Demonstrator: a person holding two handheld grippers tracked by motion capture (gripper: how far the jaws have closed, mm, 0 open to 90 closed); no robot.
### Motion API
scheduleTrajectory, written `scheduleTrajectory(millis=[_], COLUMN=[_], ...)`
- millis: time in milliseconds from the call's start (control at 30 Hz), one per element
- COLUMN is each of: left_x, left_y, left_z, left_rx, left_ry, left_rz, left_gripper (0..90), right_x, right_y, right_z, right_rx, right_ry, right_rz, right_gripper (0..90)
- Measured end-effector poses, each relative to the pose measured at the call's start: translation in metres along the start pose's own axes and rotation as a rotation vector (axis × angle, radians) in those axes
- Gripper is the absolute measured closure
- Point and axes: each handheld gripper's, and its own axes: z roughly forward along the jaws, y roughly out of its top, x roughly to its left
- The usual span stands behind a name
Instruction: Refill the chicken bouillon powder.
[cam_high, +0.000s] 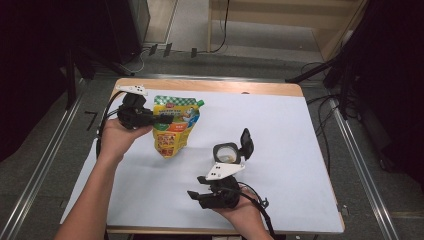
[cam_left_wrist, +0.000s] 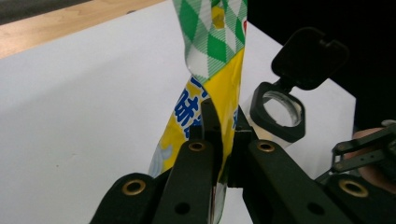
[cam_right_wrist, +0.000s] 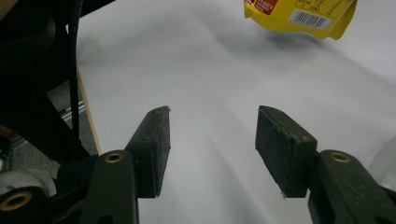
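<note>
Partly hidden pouch (cam_left_wrist: 219, 60), left gripper (cam_left_wrist: 219, 135) clamped

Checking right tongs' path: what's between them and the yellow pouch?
Bare white table sheet in the right gripper view. The open right tongs hold nothing; the yellow pouch hangs beyond them. In the high view, the open-lidded jar stands off to the side.

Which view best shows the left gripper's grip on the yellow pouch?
Left gripper view: the left gripper is clamped on the pouch. High view shows the whole pouch; right gripper view shows its bottom edge.
</note>
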Motion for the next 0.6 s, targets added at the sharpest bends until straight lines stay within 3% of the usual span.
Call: scheduleTrajectory(millis=[300,600], left_x=[-0.025,-0.040], left_y=[0.009,0.010], left_z=[-0.021,-0.034], left_rx=[-0.012,-0.017], left_ry=[-0.017,-0.032], left_rz=[0.030,0.045], left_gripper=[90.0,90.0], right_x=[0.005,-0.001], right_y=[0.021,0.030], right_z=[0.021,0.058], right_rx=[-0.015,0.017], right_ry=[0.005,-0.004], right_rz=[-0.035,-0.020], right_gripper=[46.8,51.5])
